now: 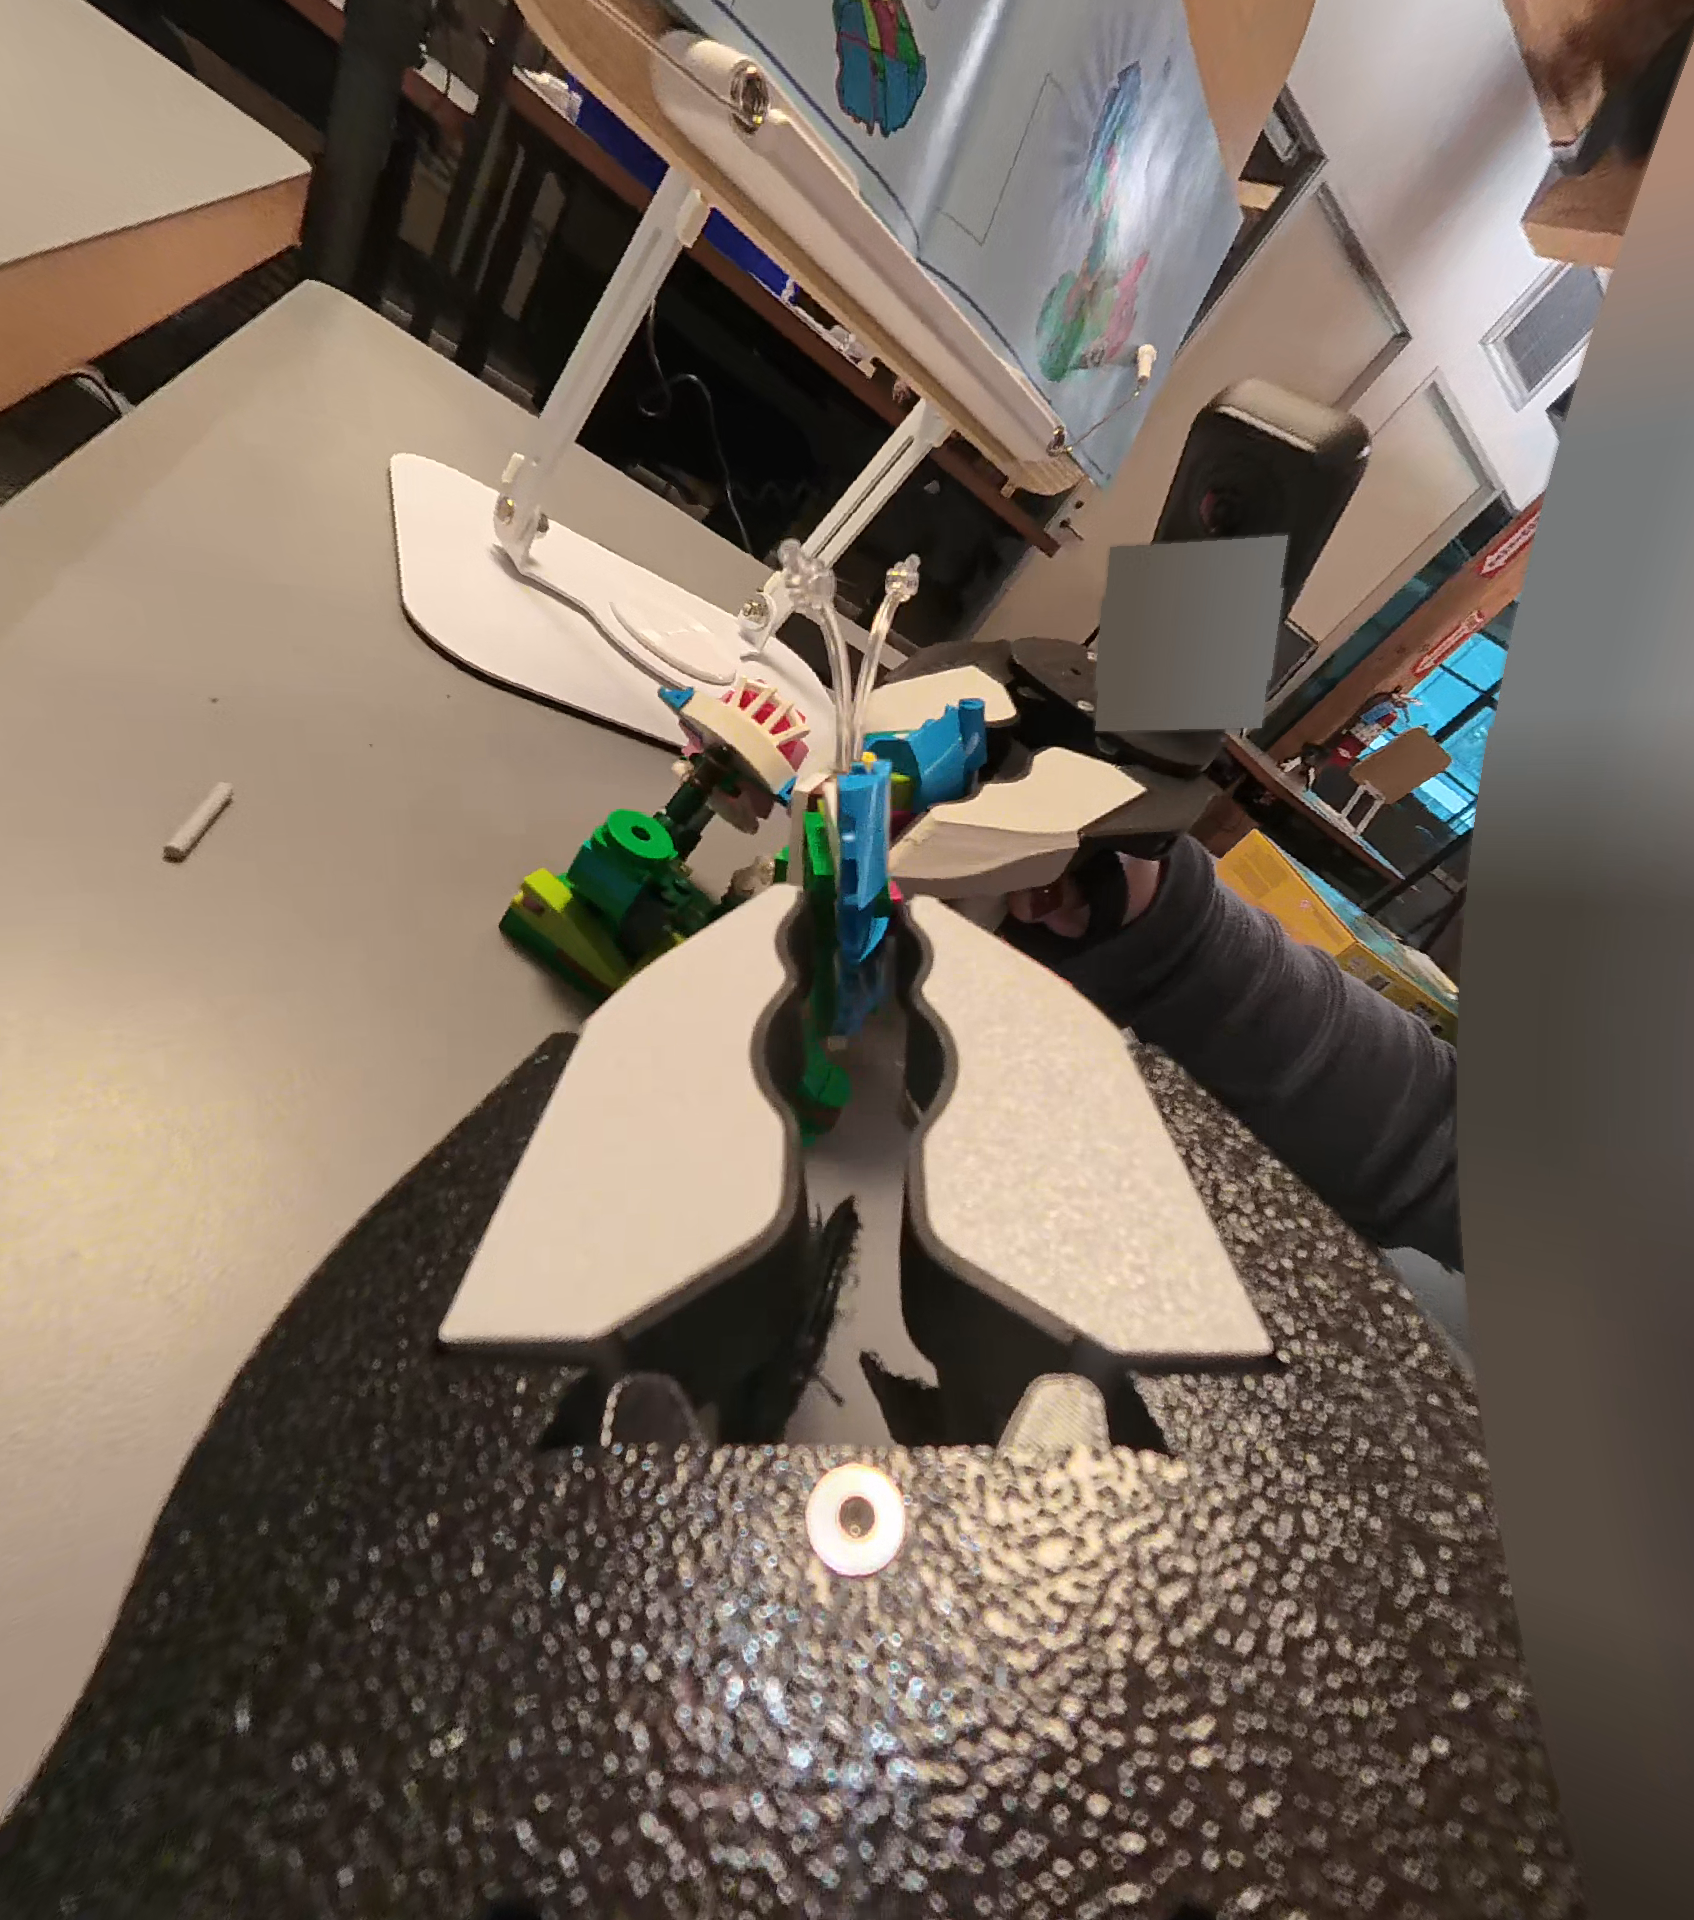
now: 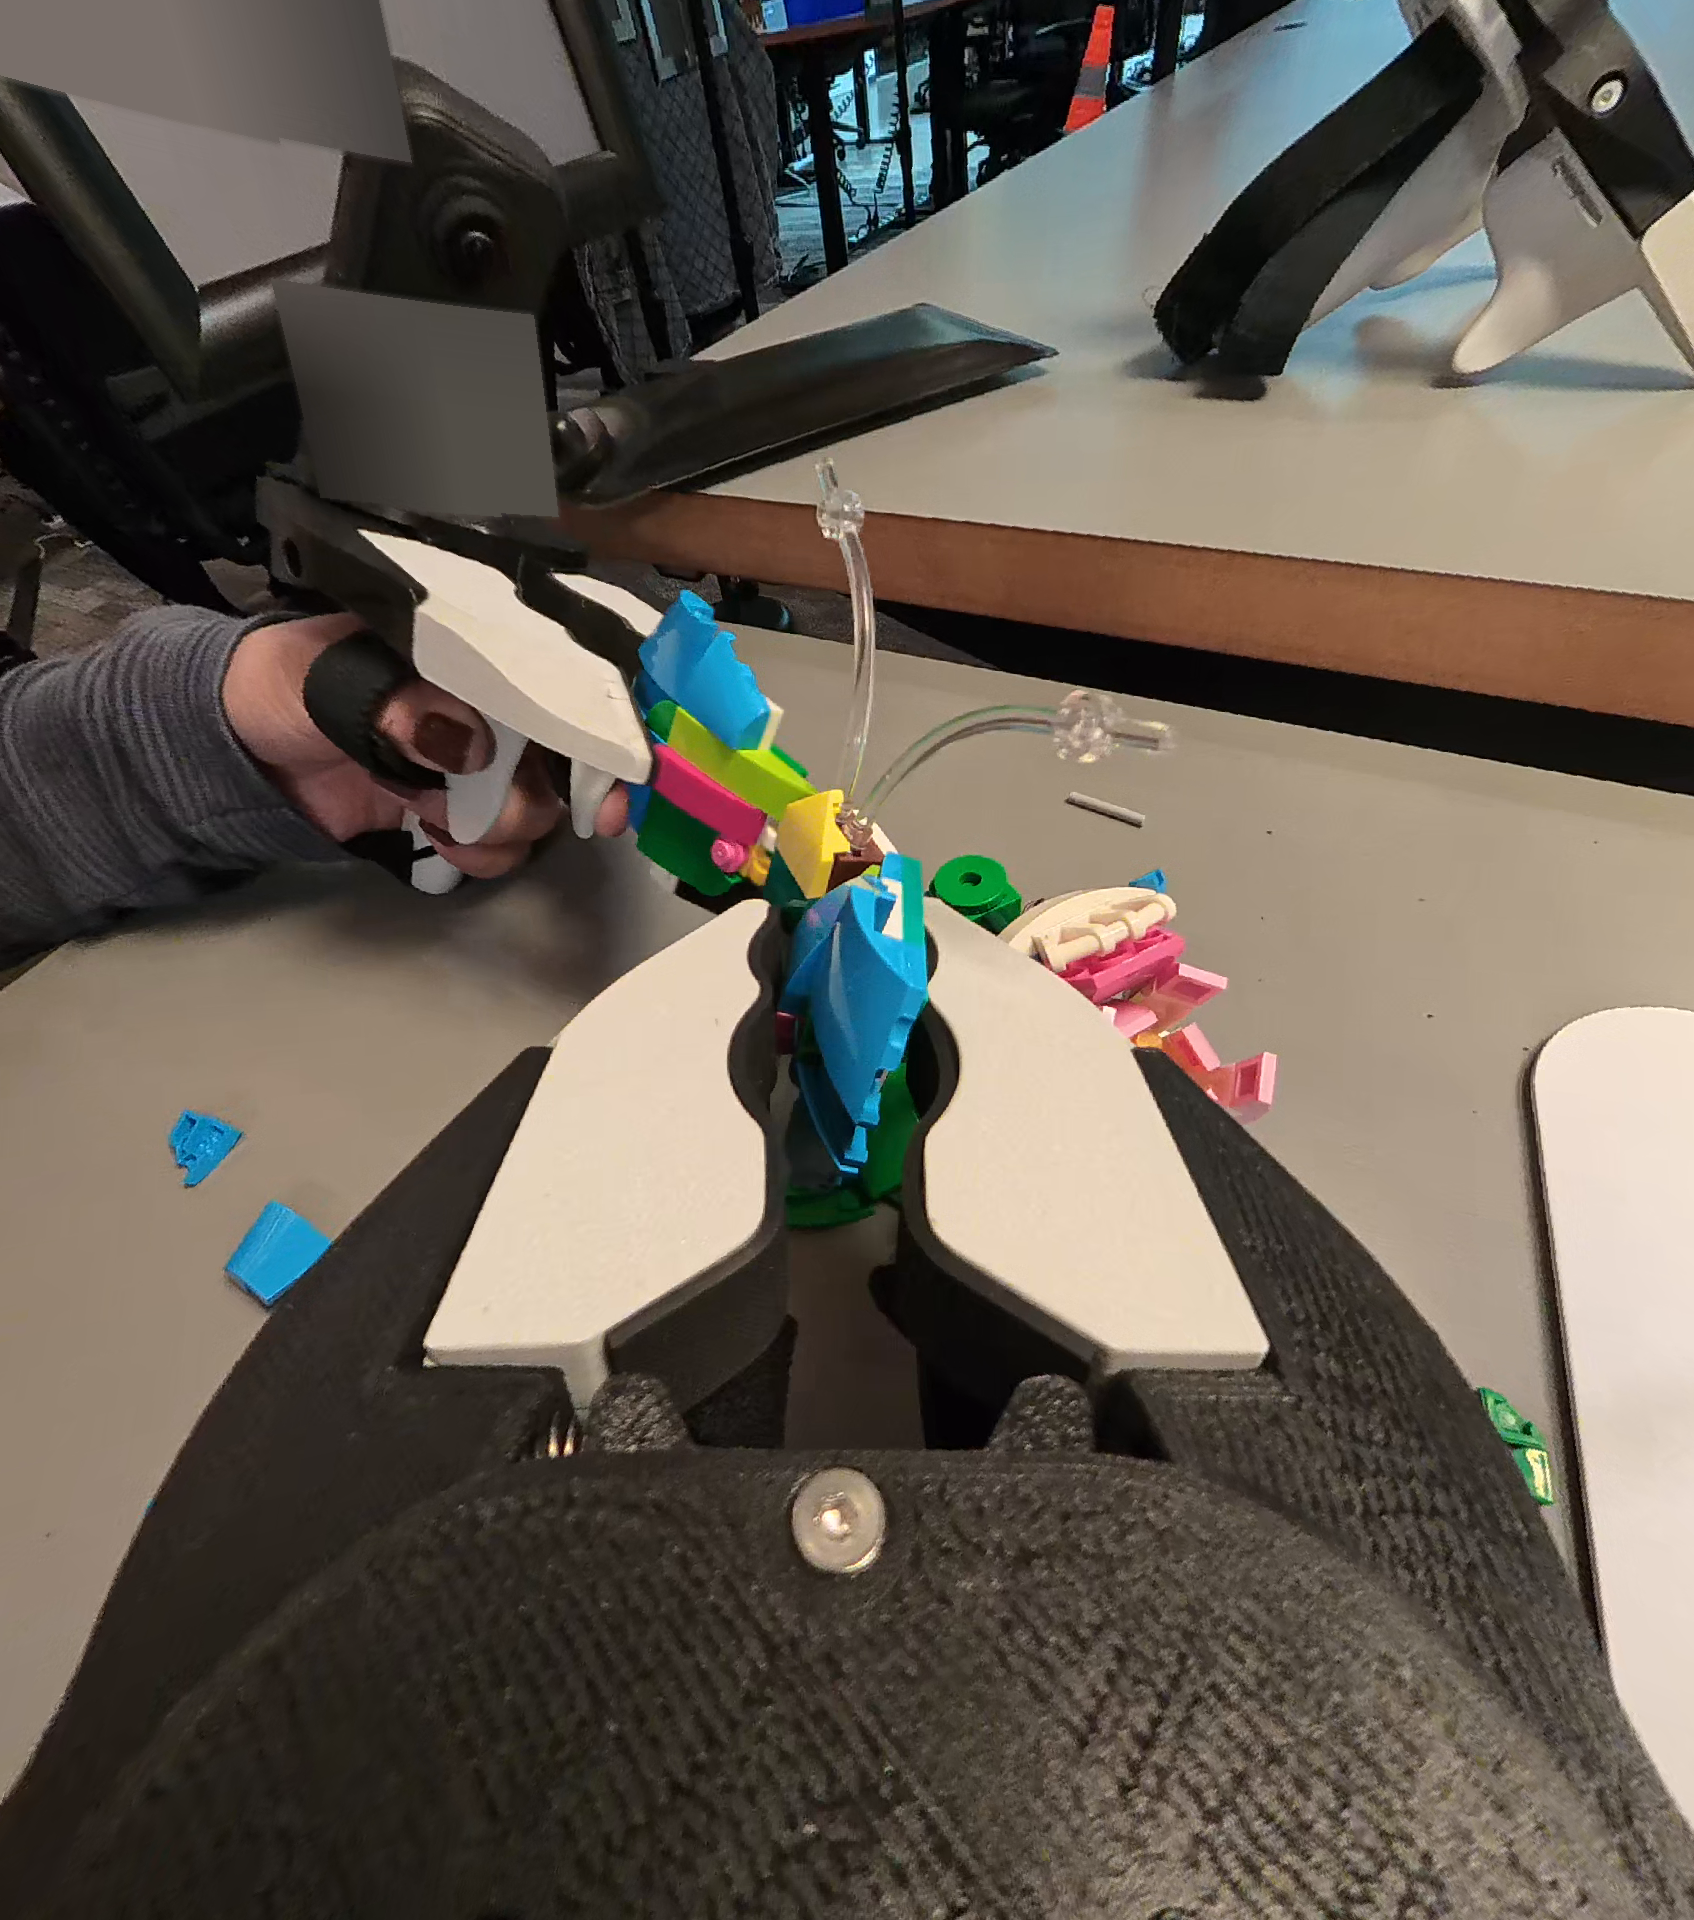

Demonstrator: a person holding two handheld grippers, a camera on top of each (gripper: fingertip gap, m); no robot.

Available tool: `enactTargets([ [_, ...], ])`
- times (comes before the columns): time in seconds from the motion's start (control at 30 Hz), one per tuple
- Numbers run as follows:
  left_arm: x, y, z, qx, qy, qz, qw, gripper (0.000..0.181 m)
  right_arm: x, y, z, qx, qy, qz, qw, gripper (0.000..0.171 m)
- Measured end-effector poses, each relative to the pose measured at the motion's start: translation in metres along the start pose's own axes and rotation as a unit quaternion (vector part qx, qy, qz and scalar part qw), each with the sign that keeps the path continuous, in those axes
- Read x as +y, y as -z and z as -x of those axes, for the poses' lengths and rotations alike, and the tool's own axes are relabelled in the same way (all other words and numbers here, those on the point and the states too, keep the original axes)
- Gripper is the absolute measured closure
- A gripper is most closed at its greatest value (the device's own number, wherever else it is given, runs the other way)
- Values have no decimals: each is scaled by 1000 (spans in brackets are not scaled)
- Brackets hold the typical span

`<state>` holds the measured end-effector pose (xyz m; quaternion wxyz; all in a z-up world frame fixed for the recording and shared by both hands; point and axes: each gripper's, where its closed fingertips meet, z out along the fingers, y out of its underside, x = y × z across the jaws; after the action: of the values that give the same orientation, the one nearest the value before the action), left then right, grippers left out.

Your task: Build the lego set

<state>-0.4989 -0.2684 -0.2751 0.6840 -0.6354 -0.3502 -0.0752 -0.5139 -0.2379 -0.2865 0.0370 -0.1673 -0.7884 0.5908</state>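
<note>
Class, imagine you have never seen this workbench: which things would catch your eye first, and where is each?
First, the bright blue-and-green lego model mid-table, pinched from both sides by the right gripper and the left gripper, clear antennae curving up from it. Next, the pink-and-white flower build just behind it, and loose blue pieces on the grey table.

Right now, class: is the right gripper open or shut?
Shut on the lego butterfly: the right gripper has both grey fingers pressed against the blue wing, no gap showing.

left hand-held gripper [image 1: 848, 914] clamped, right hand-held gripper [image 2: 848, 925] clamped, tips meeting
</note>
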Motion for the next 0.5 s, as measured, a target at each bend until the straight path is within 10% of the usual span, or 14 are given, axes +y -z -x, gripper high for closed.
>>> enactTargets([
  [0.5,-3,-3,2,-6,-3,-10,1000,167,0,0,0,-16,-12,-7,1000,152],
])
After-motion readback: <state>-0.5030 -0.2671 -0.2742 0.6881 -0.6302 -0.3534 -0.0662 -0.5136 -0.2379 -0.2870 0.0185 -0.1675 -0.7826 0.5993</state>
